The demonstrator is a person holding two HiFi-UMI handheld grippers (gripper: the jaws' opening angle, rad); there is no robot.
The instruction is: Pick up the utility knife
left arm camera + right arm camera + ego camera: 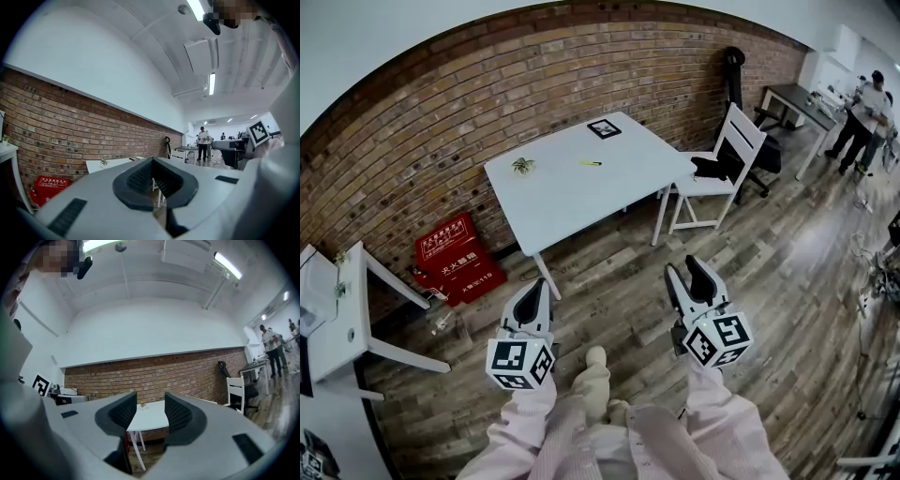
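Observation:
The utility knife (590, 163), small and yellow, lies on the white table (572, 202) near the brick wall, well ahead of both grippers. My left gripper (541, 286) hangs over the wooden floor short of the table's near corner, its jaws together and empty (152, 165). My right gripper (683, 267) is held beside it to the right, jaws apart with nothing between them (145, 411). Through that gap the table (151, 419) shows in the distance; the knife cannot be made out in either gripper view.
A small plant (523, 166) and a black marker card (604, 128) also sit on the table. A white chair (720, 159) stands at its right, a red box (456, 258) by the wall at left, a white desk (342, 314) at far left. People (864, 108) stand far right.

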